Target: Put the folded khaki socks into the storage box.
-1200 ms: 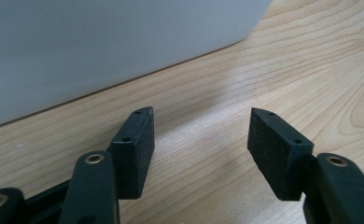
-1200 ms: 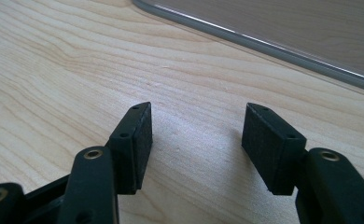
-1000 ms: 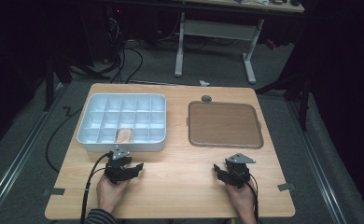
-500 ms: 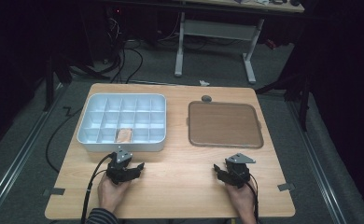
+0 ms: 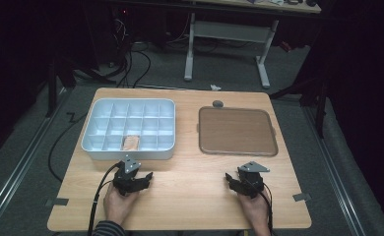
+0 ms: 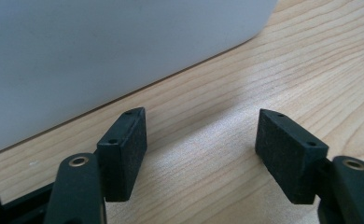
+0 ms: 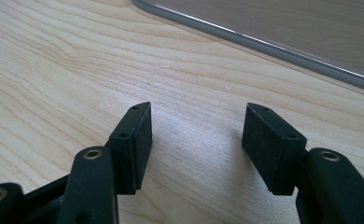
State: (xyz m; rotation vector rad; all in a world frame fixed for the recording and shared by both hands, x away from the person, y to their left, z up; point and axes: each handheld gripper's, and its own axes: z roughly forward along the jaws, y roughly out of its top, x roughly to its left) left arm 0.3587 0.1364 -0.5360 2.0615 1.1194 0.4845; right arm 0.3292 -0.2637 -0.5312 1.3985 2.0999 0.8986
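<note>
While both hands rest, the left tool (image 6: 201, 156) has just been opening, empty.

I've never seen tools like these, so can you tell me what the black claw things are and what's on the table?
A person sits at a wooden table holding a pinching tool in each hand: the left gripper and right gripper. One picture looks down from above. The other two come from little cameras riding on each tool, looking along its black jaws. The left gripper's jaws have just been opening; both grippers are open and hold nothing. On the table are a white compartment box with a small brown piece inside, and a brown tray.
</note>
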